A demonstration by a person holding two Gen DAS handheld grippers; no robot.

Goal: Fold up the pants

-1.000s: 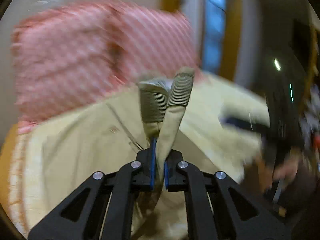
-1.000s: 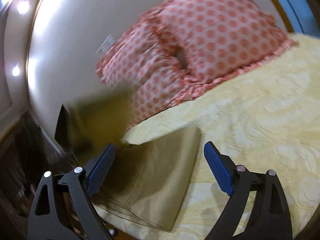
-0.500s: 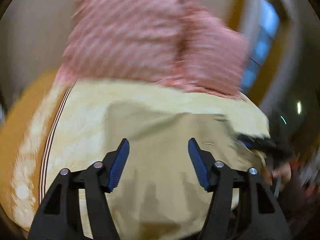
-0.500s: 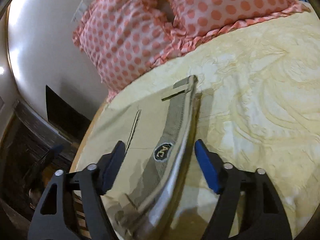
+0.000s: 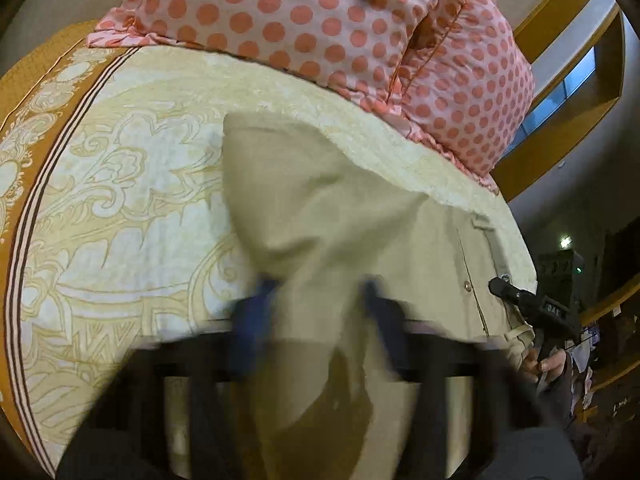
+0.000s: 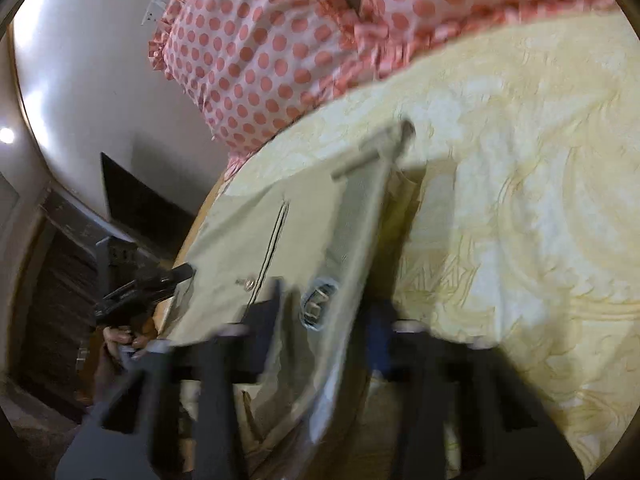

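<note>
Now | left gripper (image 5: 316, 312) blurred, jaws apart over pants (image 5: 340, 216) | right gripper (image 6: 326, 320) agape, waistband (image 6: 360, 216) between fingers

- My right claw (image 6: 324, 320) is motion-blurred, its fingers spread on either side of the waistband (image 6: 360, 216) of the khaki pants (image 6: 248, 248).
- The pants lie on a bed with a yellow patterned bedspread (image 6: 520, 220).
- Polka-dot pillows (image 6: 260, 52) sit at the far end.
- I see the left claw (image 6: 152, 288) at the pants' left edge.
</note>
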